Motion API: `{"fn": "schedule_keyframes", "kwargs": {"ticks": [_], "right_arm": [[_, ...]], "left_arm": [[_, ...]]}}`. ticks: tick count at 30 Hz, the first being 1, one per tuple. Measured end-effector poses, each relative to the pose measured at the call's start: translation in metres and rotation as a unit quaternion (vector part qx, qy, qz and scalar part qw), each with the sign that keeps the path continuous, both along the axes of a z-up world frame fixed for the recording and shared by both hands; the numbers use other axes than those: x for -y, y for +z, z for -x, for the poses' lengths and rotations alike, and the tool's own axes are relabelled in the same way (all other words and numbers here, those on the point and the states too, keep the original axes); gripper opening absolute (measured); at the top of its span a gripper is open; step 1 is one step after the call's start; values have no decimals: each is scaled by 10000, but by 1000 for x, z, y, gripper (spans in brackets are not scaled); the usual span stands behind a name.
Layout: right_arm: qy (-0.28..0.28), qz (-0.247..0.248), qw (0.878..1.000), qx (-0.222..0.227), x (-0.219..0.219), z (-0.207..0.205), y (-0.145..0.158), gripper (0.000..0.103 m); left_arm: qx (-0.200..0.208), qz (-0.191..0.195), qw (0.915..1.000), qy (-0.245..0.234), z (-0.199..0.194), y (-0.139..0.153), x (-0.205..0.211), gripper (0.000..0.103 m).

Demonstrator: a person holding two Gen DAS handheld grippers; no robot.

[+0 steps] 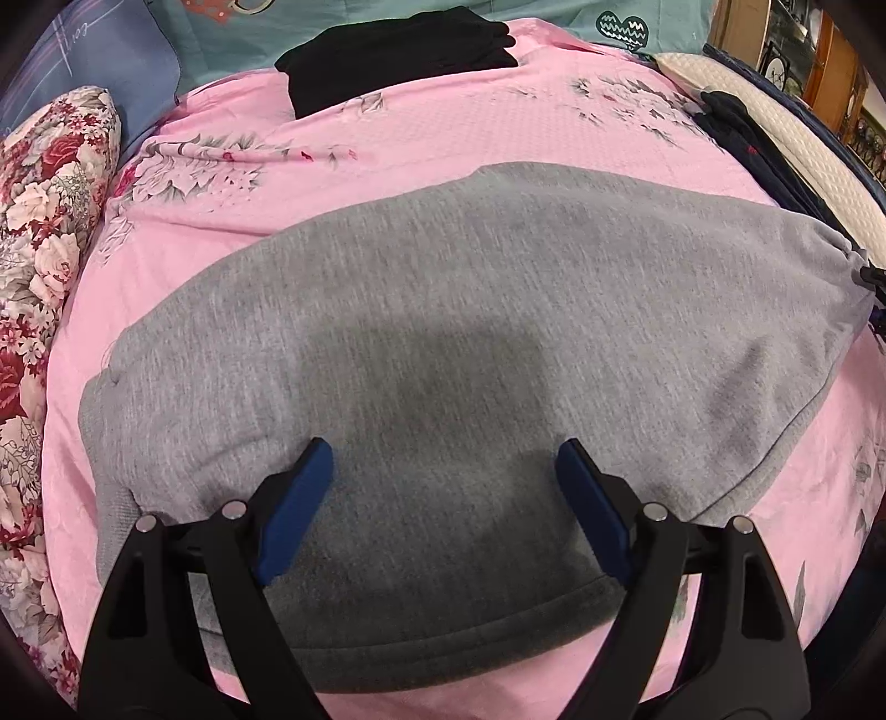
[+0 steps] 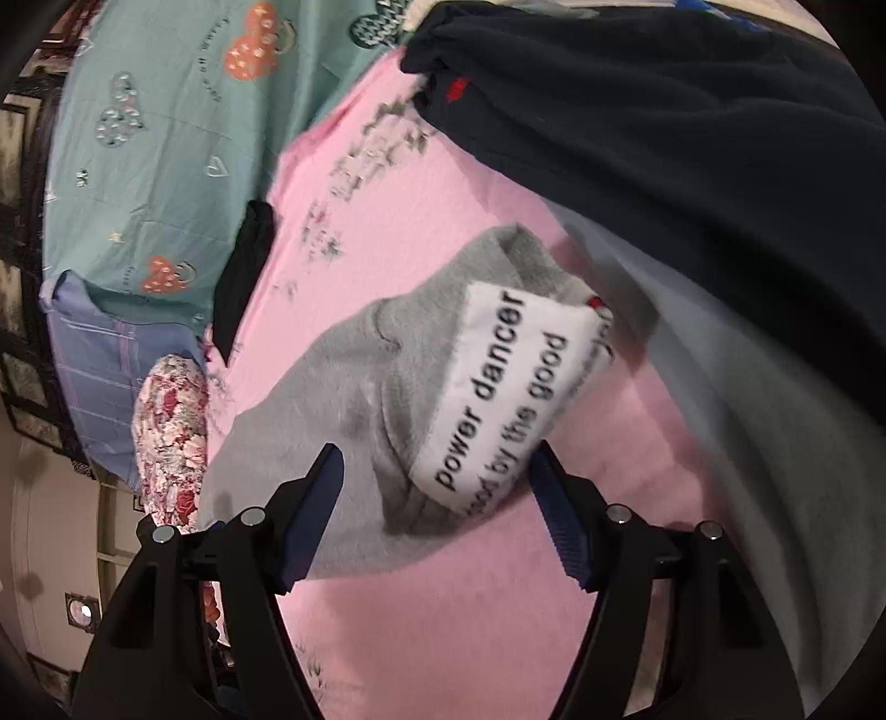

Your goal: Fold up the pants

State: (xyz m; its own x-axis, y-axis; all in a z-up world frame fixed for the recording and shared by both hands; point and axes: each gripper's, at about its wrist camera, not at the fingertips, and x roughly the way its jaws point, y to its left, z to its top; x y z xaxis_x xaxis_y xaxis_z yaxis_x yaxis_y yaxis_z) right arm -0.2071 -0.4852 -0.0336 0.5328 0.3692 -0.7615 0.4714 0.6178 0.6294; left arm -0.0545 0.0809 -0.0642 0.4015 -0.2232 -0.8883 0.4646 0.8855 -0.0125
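Observation:
Grey pants [image 1: 470, 310] lie folded across a pink flowered sheet [image 1: 443, 133]. In the left wrist view my left gripper [image 1: 443, 446] hovers over their near part, jaws wide open, nothing pinched between the blue pads. In the right wrist view one end of the grey pants [image 2: 332, 387] shows a white patch [image 2: 498, 387] printed "power dancer". My right gripper [image 2: 436, 448] stands open just over that end, with the fabric under the gap and the pads apart from it.
A folded black garment [image 1: 398, 50] lies at the far edge of the sheet. A dark navy garment [image 2: 664, 138] and pale grey fabric [image 2: 747, 415] lie to the right. A floral quilt [image 1: 39, 249] lines the left side, a teal blanket [image 2: 166, 138] the back.

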Motion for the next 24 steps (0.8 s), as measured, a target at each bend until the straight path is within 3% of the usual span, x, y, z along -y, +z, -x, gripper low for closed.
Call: {"fn": "schedule_keyframes", "kwargs": {"ticks": [5,7,8,9,11,14,16,18,20,24], "right_arm": [[-180,-78,9998,65,6,-8,-6,68],[-195,-335,9991,164,8,-8,-12,54],[-304,-442,9985,116,9,-5,-18,39],[-397,-504,9977,226,11,1,-19,32],[-680,-777,9931,551,14,14,-19,27],[-973,-806,9876,929,8,25,-9,23],[-1015,-540,9880,1027,0,23,6,22],[-858,110,9910,1021,-16,13,32,22],[-536,731,9898,1102,-38,-1,61,22],[271,1436,9795,1386,-96,-38,106,21]], "left_arm": [[6,19,10000,20,0,0,0,85],[7,51,10000,18,0,1,-2,85],[6,75,10000,22,0,1,-2,85],[0,89,10000,34,-1,2,-2,85],[2,134,9999,60,-2,3,-2,85],[54,346,9993,100,-1,11,-6,85],[198,556,9982,144,3,22,-13,85],[378,867,9953,214,9,37,-26,85],[594,1157,9909,356,16,51,-45,85],[873,1473,9827,703,30,66,-83,85]]}}
